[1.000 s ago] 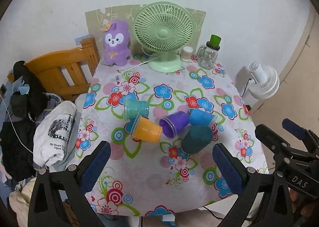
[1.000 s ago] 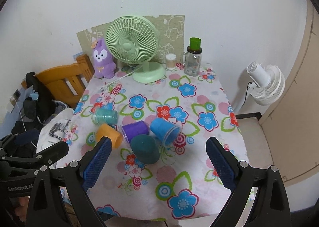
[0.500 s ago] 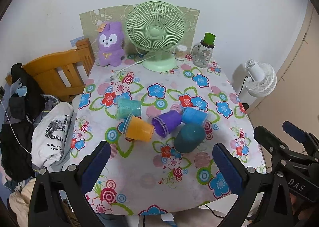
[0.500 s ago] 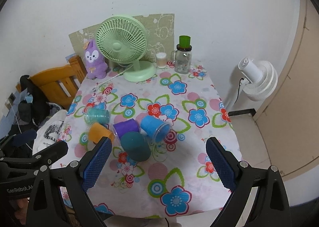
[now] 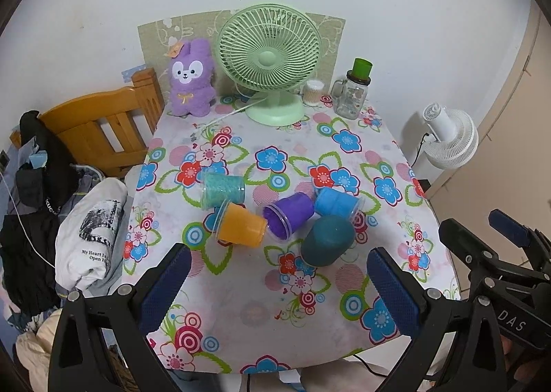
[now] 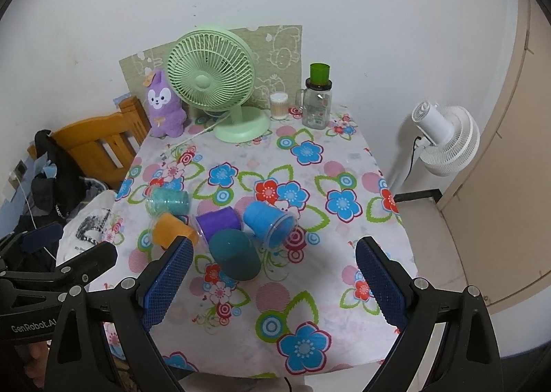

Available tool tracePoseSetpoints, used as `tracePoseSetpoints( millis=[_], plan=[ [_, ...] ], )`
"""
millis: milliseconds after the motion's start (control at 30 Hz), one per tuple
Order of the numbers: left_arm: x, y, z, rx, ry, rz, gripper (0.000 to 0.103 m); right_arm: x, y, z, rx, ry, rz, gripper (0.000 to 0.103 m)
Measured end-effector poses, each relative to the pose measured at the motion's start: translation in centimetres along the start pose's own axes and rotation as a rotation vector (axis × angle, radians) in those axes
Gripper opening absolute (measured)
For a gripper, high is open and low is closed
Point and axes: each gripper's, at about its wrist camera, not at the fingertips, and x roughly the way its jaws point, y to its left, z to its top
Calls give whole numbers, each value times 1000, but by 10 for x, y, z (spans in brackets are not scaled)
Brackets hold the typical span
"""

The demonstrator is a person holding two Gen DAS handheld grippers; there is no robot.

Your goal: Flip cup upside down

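Several plastic cups lie on their sides in a cluster mid-table: a light teal cup (image 5: 222, 189), an orange cup (image 5: 241, 226), a purple cup (image 5: 289, 213), a blue cup (image 5: 338, 203) and a dark teal cup (image 5: 329, 235). The right wrist view shows the same light teal (image 6: 168, 200), orange (image 6: 170, 230), purple (image 6: 217, 222), blue (image 6: 268, 223) and dark teal (image 6: 234, 254) cups. My left gripper (image 5: 275, 292) is open and empty, above the table's near edge. My right gripper (image 6: 273, 283) is open and empty, also short of the cups.
The table has a floral cloth (image 5: 241, 309). At its back stand a green desk fan (image 5: 270, 63), a purple plush rabbit (image 5: 191, 80), a glass jar with a green lid (image 5: 353, 92) and a small white container (image 5: 312, 92). A wooden chair with clothes (image 5: 96, 126) is left, a white floor fan (image 5: 451, 138) right.
Both grippers have pulled back and up from the table, so the cups look smaller and farther. The cups have not moved. Both grippers stay open.
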Motion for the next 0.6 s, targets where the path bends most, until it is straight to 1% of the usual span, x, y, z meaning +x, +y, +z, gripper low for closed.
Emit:
tracePoseSetpoints(
  millis=[333,600],
  plan=[
    [-3,4,0,-5,-7,1,103,0,4,1,-9,-5,0,97],
    [-3,4,2,7,-5,6,103,3,7,2,-14,-2,-16,97]
  ],
)
